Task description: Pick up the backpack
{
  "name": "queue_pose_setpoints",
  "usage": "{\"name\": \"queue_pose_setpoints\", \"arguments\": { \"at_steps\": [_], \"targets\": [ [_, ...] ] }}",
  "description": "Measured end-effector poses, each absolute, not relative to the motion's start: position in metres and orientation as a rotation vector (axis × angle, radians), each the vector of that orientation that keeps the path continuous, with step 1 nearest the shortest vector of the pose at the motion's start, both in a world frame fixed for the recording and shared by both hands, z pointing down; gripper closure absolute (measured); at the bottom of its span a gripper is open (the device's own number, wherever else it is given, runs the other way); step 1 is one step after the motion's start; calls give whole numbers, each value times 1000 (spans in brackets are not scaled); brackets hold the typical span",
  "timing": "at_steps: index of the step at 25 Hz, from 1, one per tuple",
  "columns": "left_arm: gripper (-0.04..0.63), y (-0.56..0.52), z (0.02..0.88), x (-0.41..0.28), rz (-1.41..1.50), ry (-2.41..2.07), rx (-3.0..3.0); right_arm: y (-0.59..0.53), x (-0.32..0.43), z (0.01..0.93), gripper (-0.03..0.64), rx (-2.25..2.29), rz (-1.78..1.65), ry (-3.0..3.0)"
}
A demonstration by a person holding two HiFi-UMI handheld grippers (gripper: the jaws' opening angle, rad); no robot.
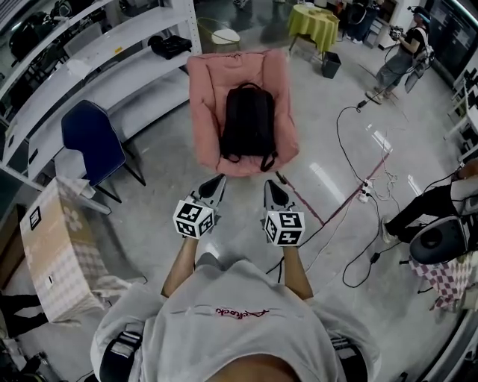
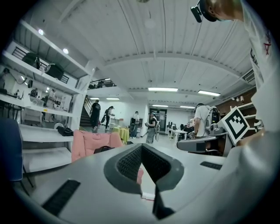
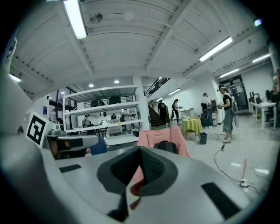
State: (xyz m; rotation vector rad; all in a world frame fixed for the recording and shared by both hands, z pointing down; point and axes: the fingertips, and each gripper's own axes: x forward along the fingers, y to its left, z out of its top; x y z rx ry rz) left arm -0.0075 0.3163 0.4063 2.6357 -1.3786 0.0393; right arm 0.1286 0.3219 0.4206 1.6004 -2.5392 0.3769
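Note:
A black backpack point(image 1: 247, 123) lies upright against the back of a pink padded armchair point(image 1: 203, 112) ahead of me. Its top shows above the jaws in the right gripper view point(image 3: 166, 146) and as a dark sliver in the left gripper view point(image 2: 103, 149). My left gripper point(image 1: 219, 181) and right gripper point(image 1: 270, 184) are held side by side just short of the chair's front edge, both pointing at it. Both are shut with nothing between their jaws. Neither touches the backpack.
A blue chair point(image 1: 91, 143) and white shelving point(image 1: 89, 67) stand at the left, a patterned box point(image 1: 56, 250) nearer. Cables and a power strip point(image 1: 365, 192) trail over the floor at the right. A green-clothed table point(image 1: 314, 22) and a person point(image 1: 403, 52) are farther back.

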Motion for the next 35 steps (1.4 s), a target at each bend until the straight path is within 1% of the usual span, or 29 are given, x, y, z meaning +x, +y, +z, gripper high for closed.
{"name": "queue_pose_setpoints", "arguments": {
  "at_steps": [9,18,27,35],
  "targets": [
    [586,304,425,-6,55,-1381,2607,304,126,437,597,1561,394,-2551],
    [586,262,426,0,25,-1346,2633,269,133,442,597,1598,376,-2527],
    [586,194,442,-3,11,-1296,2625,204,128,449,597,1624,374,-2491],
    [586,109,451,-29,5,-1255,2600,123,104,453,597,1638,396,-2445]
  ]
}}
